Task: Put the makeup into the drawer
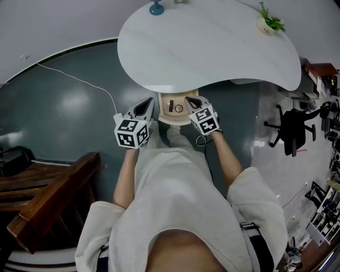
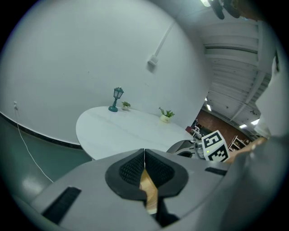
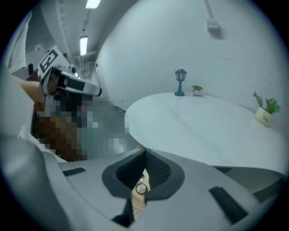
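An open wooden drawer [image 1: 177,121] sticks out from under the white table [image 1: 212,42]. Inside it lie a dark slim makeup tube [image 1: 171,106] and a round compact [image 1: 179,108]. My left gripper [image 1: 150,102] hovers over the drawer's left side, and my right gripper [image 1: 189,100] over its right side. In the left gripper view the left gripper [image 2: 144,154] is shut with nothing held, and wood shows behind its jaws. The right gripper [image 3: 145,156] is shut and empty too; the round compact [image 3: 141,188] shows below its jaws.
On the table's far side stand a small blue lamp [image 1: 156,7] and a potted plant [image 1: 270,22]. A white cable [image 1: 79,82] runs over the dark floor at left. Brown wooden furniture [image 1: 48,196] is at lower left, a black office chair [image 1: 295,127] at right.
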`<state>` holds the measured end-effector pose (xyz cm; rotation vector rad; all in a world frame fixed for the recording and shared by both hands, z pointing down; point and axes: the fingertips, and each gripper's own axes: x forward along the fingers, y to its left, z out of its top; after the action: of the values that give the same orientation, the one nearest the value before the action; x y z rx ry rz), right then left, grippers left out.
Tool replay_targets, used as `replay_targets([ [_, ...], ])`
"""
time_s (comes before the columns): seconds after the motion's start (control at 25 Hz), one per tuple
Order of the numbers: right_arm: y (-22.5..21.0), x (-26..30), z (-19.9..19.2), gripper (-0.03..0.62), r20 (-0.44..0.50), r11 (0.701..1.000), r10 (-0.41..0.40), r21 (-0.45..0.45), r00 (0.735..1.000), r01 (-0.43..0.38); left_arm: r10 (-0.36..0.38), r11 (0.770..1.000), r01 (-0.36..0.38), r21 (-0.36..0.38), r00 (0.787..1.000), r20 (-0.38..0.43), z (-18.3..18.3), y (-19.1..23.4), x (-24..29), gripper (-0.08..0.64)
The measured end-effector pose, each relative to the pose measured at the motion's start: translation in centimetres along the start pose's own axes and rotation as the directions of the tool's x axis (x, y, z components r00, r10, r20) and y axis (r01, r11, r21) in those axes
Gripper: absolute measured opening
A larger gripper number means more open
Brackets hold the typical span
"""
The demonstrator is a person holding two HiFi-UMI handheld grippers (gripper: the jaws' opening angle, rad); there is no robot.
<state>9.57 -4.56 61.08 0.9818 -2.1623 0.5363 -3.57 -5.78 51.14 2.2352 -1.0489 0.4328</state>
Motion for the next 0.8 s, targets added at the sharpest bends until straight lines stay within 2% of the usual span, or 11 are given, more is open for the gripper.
replay_targets([
  [0.12, -1.5, -2.4, 1.6, -0.003, 0.097, 0.992, -0.045, 0.121, 0.994, 0.033, 0.000, 1.000, 0.000, 0.024, 1.000, 0.019, 1.1, -0.8, -0.3, 0.011],
  [0.32, -4.8, -6.3, 3.9, -0.003, 0.223, 0.971, -0.122, 0.230, 0.967, 0.069, 0.015, 0.998, -0.018, 0.061, 0.999, 0.051, 3.3, -2.0, 0.1, 0.011],
  [0.56, -6.6, -10.0, 5.8, -0.003, 0.303, 0.960, -0.191, 0.257, 0.934, 0.113, 0.032, 0.996, -0.039, 0.076, 0.995, 0.093, 4.9, -2.9, -0.3, 0.011],
  [0.8, -7.7, -11.7, 6.7, -0.005, 0.340, 0.957, -0.215, 0.260, 0.915, 0.128, 0.046, 0.995, -0.055, 0.080, 0.992, 0.120, 6.0, -3.3, -0.3, 0.011],
])
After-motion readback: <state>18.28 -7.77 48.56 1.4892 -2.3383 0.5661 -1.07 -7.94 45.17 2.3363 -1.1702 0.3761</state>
